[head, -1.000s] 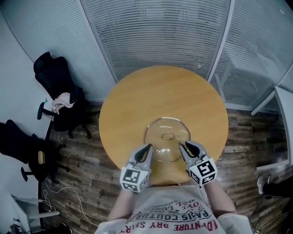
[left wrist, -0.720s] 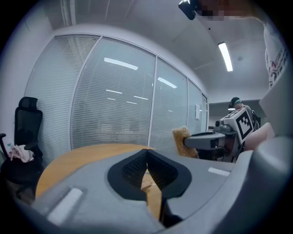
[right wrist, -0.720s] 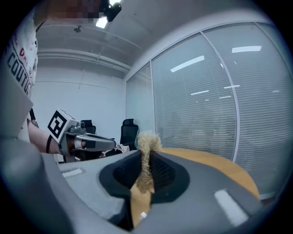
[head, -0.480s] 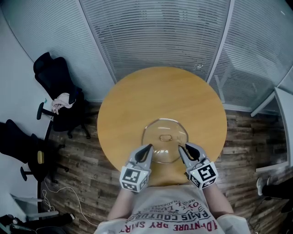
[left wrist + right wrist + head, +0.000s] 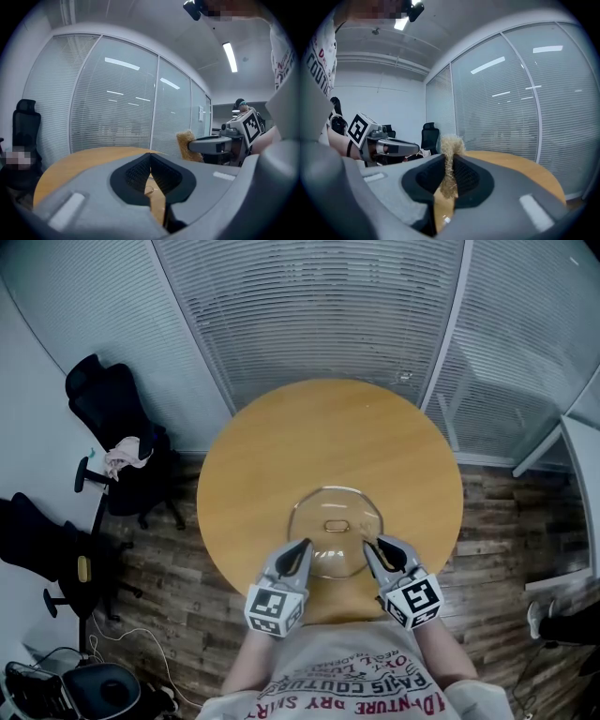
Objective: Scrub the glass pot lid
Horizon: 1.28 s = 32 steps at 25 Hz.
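A clear glass pot lid (image 5: 335, 531) with a small handle (image 5: 335, 526) lies on the round wooden table (image 5: 328, 437), near its front edge. My left gripper (image 5: 305, 545) hovers at the lid's near-left rim, shut with nothing between its jaws (image 5: 150, 161). At the near-right rim my right gripper (image 5: 367, 546) is shut on a tan fibrous scrub pad (image 5: 450, 164), which sticks up above the jaws. The left gripper view shows that pad (image 5: 187, 143) at the right gripper's tip. The lid handle (image 5: 146, 190) peeks through below the left jaws.
Two black office chairs (image 5: 108, 404) (image 5: 37, 540) stand on the wood floor left of the table, one with cloth (image 5: 127, 454) on it. Glass partitions with blinds (image 5: 319, 306) run behind the table. Cables and a black object (image 5: 98, 690) lie at the bottom left.
The head view has drifted a little, so table and lid sit slightly further left. Both grippers keep their places at the lid's near rim, still shut.
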Each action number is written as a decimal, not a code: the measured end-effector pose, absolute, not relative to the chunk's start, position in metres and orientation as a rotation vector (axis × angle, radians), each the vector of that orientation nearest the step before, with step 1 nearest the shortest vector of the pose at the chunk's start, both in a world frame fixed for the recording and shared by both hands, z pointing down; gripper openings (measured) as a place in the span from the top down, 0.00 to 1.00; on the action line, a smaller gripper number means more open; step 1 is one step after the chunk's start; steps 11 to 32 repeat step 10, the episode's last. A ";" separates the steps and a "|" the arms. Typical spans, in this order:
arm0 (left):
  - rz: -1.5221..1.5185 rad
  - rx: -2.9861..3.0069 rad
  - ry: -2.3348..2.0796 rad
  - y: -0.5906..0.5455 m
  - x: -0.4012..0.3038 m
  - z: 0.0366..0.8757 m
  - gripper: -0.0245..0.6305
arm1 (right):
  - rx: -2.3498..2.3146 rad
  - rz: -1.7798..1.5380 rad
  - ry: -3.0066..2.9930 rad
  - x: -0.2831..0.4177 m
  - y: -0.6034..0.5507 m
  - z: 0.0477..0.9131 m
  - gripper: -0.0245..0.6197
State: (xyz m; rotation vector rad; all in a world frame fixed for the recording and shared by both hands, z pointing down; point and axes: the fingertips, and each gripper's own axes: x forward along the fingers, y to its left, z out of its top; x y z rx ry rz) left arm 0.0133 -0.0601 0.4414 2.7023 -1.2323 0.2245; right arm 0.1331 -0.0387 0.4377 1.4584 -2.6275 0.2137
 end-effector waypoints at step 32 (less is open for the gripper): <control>0.224 2.689 -1.248 -0.064 0.010 0.443 0.95 | 1.509 0.338 -2.640 0.140 -0.044 0.443 0.88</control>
